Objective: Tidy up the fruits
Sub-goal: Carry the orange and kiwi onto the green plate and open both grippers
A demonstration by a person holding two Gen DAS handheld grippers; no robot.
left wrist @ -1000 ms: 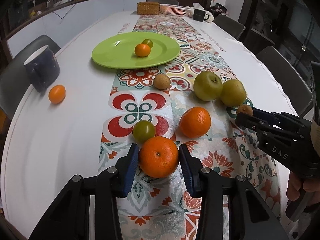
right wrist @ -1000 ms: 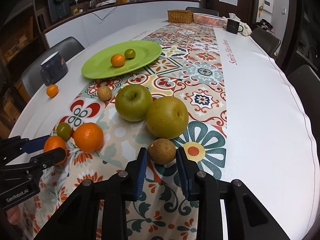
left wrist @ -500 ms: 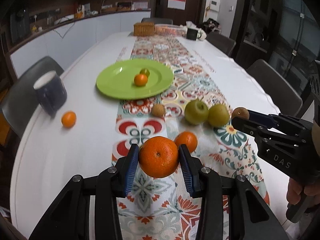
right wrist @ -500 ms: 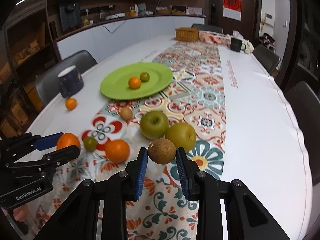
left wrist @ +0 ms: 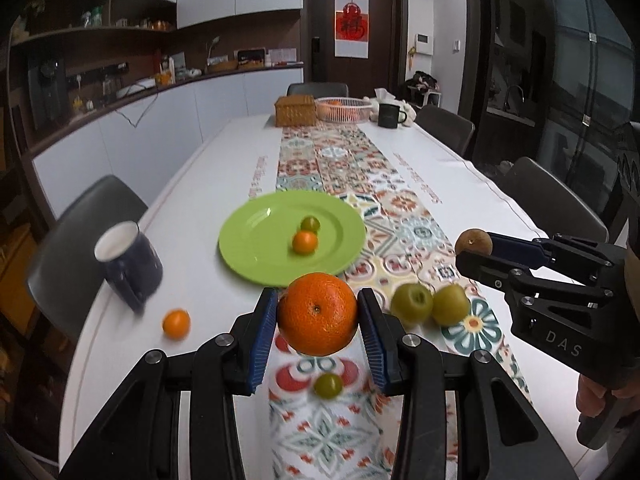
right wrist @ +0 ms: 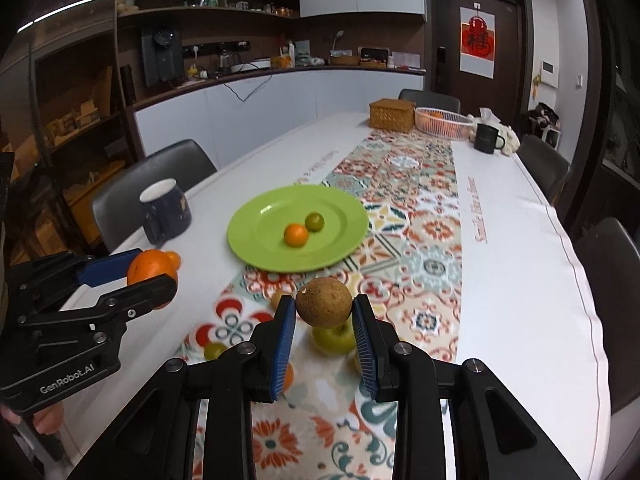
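Note:
My left gripper is shut on a large orange and holds it high above the table; the orange also shows in the right wrist view. My right gripper is shut on a small brown fruit, also raised; the fruit shows in the left wrist view. A green plate lies ahead on the table and holds a small orange and a small green fruit. Two green-yellow apples lie on the runner below.
A dark blue mug stands left of the plate, a small orange near it. A small green fruit lies on the patterned runner. A wicker box, a basket and a dark mug stand at the far end. Chairs line both sides.
Both grippers have lifted their fruit off the table and risen well above it. The view now looks down the table toward the green plate.

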